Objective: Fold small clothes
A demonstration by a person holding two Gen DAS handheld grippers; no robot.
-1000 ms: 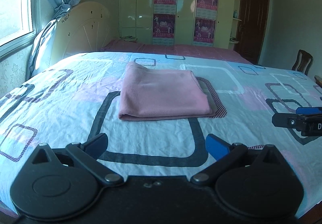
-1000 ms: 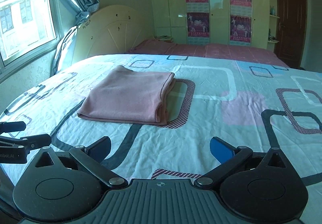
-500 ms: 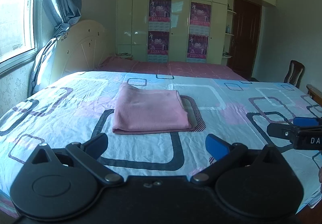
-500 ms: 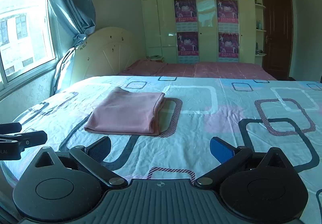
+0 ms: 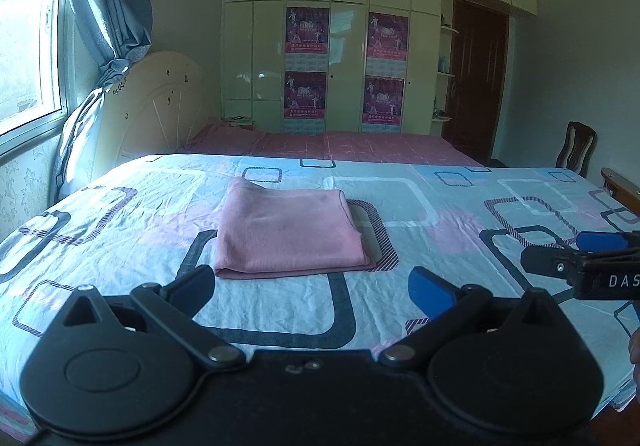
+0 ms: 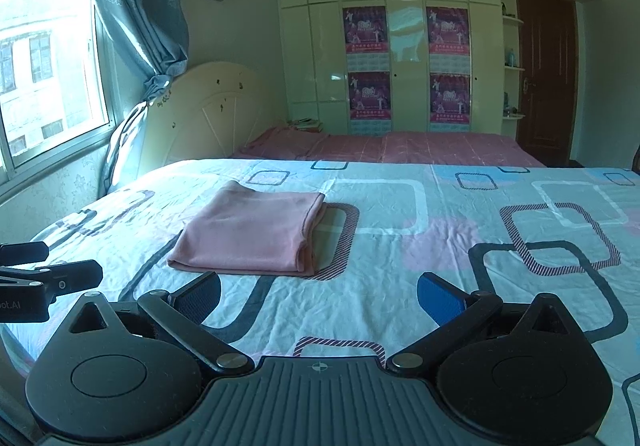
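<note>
Pink cloth (image 5: 286,232) lies folded into a neat rectangle on the bed sheet (image 5: 440,213) patterned with rounded squares, ahead of both tools and touched by neither. We see our left gripper (image 5: 312,284) spread wide with nothing between its jaws, hovering over the near part of the bed short of the cloth's near edge. Our right gripper (image 6: 318,290) is spread wide as well and empty, also short of the cloth, which sits ahead and to its left. Each tool shows at the edge of the other's view. Beyond the bed stand a cream headboard (image 6: 208,113) and a wardrobe (image 5: 348,57) with purple posters (image 5: 307,30).
</note>
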